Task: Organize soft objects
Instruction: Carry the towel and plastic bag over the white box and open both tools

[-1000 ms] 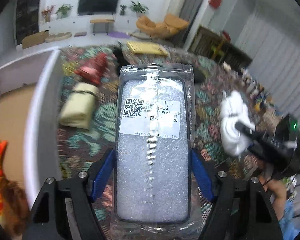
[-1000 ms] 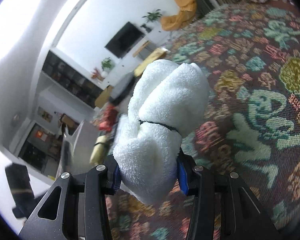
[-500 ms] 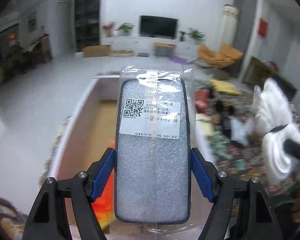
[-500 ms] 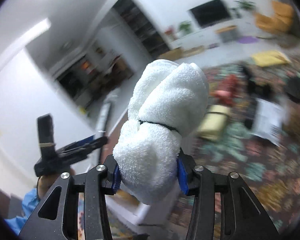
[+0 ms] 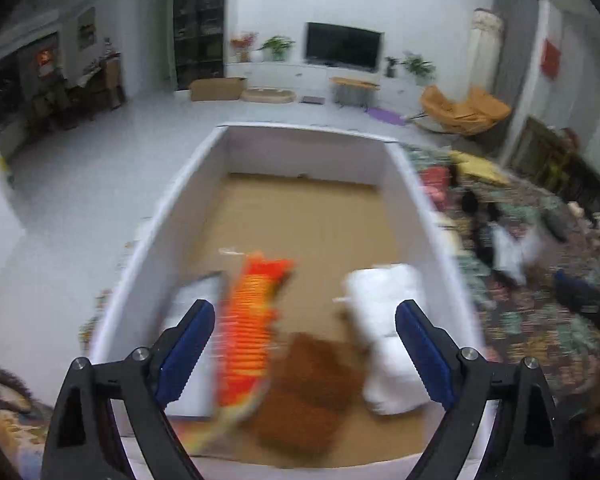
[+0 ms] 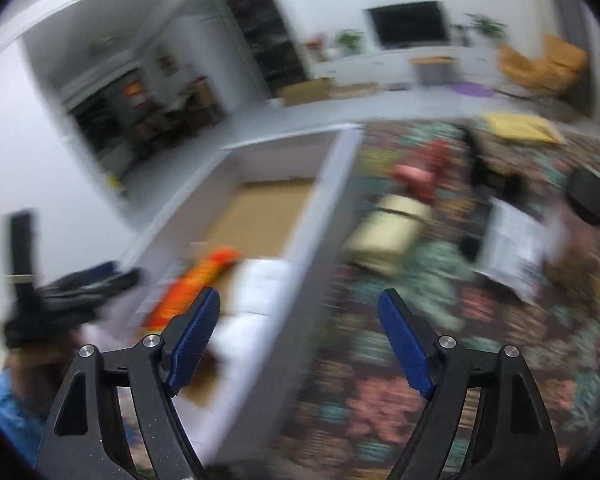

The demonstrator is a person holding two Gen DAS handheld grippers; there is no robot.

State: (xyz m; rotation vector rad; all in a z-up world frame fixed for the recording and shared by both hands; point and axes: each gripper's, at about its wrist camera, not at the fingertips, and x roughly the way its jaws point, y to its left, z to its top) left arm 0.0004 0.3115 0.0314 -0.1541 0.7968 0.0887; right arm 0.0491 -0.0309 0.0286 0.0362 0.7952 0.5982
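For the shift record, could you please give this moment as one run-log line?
left gripper: just opened, empty | right gripper: just opened, empty | white towel roll: in box | bagged phone case: in box

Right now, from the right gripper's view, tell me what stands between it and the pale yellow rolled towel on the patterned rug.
Nothing visible does. The right gripper is open and empty, its jaws having just opened, and only bare patterned rug lies between it and the pale yellow rolled towel. The white box sits off to the left.
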